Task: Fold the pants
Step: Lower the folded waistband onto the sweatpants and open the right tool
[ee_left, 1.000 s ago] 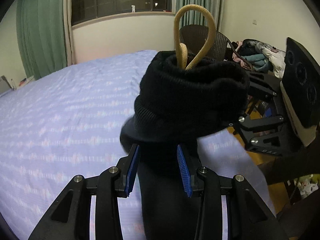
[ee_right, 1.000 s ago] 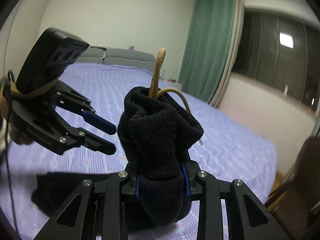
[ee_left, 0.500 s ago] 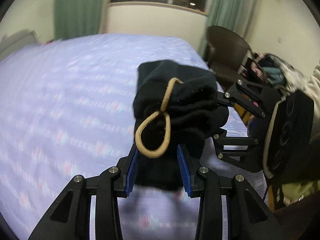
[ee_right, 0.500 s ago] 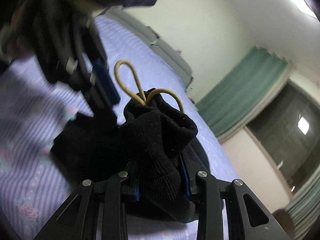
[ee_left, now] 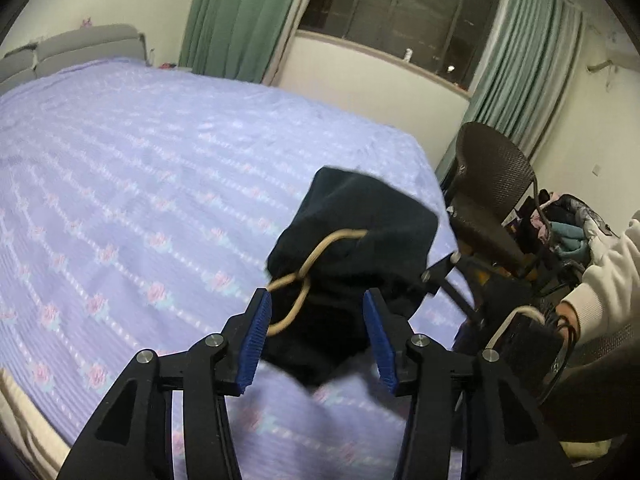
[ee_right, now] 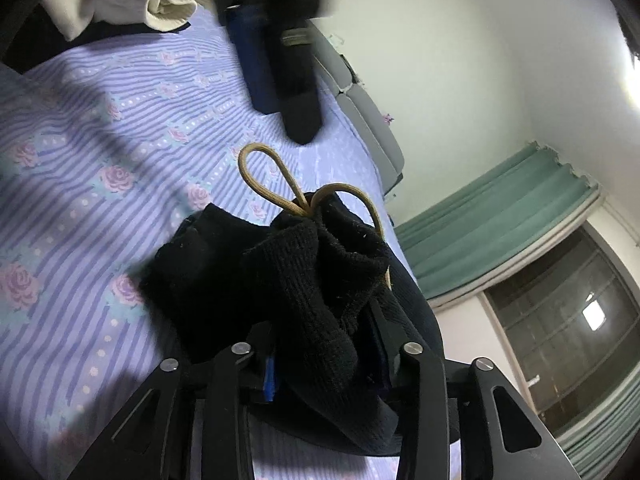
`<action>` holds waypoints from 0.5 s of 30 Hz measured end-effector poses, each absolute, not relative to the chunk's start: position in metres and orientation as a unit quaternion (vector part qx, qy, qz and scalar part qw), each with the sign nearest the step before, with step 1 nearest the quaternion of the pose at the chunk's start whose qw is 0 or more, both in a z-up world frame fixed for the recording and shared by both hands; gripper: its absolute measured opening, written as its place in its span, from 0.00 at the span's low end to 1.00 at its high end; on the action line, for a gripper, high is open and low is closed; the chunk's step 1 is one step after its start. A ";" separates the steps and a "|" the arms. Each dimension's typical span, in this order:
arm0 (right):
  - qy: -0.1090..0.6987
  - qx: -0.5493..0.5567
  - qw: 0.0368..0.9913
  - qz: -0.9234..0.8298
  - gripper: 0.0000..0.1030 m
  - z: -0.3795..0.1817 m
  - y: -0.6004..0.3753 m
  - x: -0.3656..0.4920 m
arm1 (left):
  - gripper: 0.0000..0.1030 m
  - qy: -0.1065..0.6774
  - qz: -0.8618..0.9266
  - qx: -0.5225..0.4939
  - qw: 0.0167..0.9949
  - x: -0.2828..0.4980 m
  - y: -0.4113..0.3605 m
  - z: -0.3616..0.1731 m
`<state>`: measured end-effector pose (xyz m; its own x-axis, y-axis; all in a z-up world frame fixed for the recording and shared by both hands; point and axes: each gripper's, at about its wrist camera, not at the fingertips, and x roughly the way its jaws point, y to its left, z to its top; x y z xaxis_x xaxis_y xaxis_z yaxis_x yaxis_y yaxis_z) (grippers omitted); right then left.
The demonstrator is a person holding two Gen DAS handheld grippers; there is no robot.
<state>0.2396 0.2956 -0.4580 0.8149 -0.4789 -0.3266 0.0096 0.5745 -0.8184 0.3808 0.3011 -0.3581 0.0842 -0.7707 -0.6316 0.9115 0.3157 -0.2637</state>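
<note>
Bedroom interior. A bed [ee_left: 160, 152] with lilac rose-striped cover and grey padded headboard [ee_left: 72, 46] fills the view. Green curtains [ee_left: 236, 16] flank a dark window [ee_left: 400, 12] reflecting a ceiling light. Pale walls; a brown wicker chair [ee_left: 492, 184] beside what appears to be heaped clothing [ee_left: 560, 224].

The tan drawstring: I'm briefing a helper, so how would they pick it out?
Find the lilac flowered bedspread. Near its edge lies bunched black pants. The tan drawstring loops from their ribbed waistband, the only pale cord there.
</note>
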 end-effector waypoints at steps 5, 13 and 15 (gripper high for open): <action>0.276 -0.429 0.852 -0.118 0.53 -0.442 0.284 0.243 | 0.46 0.351 -0.585 0.097 0.724 0.378 0.280 -0.345; 0.273 -0.354 0.892 -0.075 0.60 -0.394 0.270 0.217 | 0.49 0.367 -0.569 0.078 0.732 0.363 0.267 -0.330; 0.265 -0.334 0.902 -0.072 0.60 -0.377 0.252 0.205 | 0.49 0.367 -0.560 0.073 0.739 0.361 0.266 -0.327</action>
